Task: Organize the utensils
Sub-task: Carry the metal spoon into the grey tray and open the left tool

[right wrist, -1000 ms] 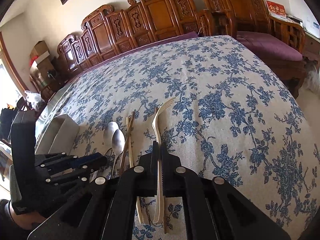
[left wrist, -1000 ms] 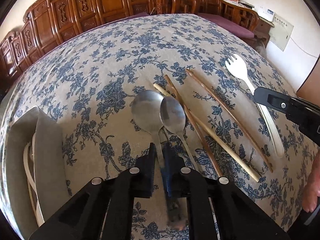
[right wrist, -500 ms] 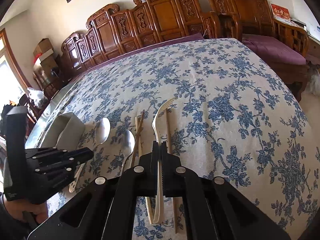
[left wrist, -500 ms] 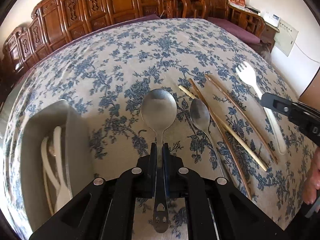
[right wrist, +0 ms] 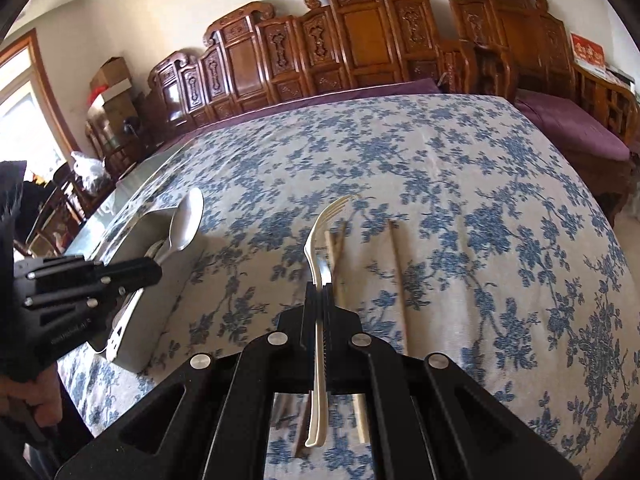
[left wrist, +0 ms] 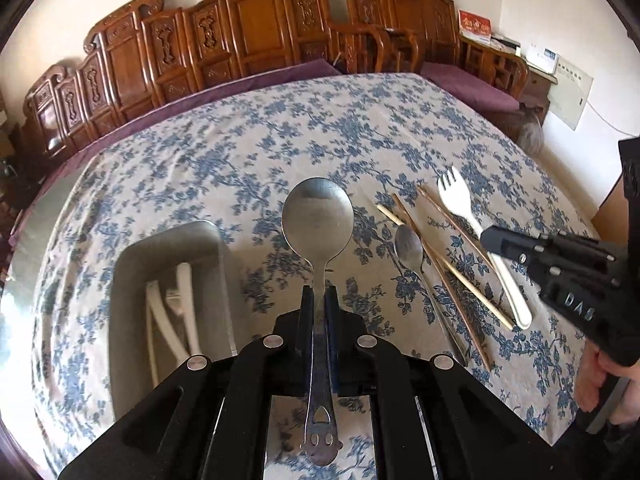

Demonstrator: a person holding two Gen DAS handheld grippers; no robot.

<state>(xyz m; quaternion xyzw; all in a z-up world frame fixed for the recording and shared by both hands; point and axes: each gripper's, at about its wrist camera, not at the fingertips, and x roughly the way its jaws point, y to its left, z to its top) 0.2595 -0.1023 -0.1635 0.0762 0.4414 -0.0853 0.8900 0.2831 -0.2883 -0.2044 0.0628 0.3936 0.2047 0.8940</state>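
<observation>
Above the bench [left wrist: 224, 152], with its blue-flowered cloth, the left hand-held gripper [left wrist: 319, 300] is clamped on the handle of a large metal spoon [left wrist: 318, 220], bowl forward and lifted clear of the cloth, with the handle end sticking out behind the fingers. Just to its left on the bench sits a grey tray [left wrist: 128, 264] holding some white utensils [left wrist: 182, 312], which are blurred. To the right of the large spoon, a smaller metal spoon [left wrist: 410, 248] lies flat on the cloth, with wooden chopsticks [left wrist: 444, 264] just beside it, two of them crossing. Farther right, the white plastic fork [left wrist: 456, 196] is held in the right hand-held gripper [right wrist: 321, 292], whose fingers are pressed together on its handle; in the right wrist view the fork stands on edge, tines forward, raised above the cloth. That view also shows chopsticks [right wrist: 396, 264] lying on the cloth to the right of the fork, the small spoon partly hidden behind the fork, and the left hand-held gripper holding the large spoon over the tray near the left edge of the bench. Carved wooden chairs [right wrist: 360, 40] line the far edge.
</observation>
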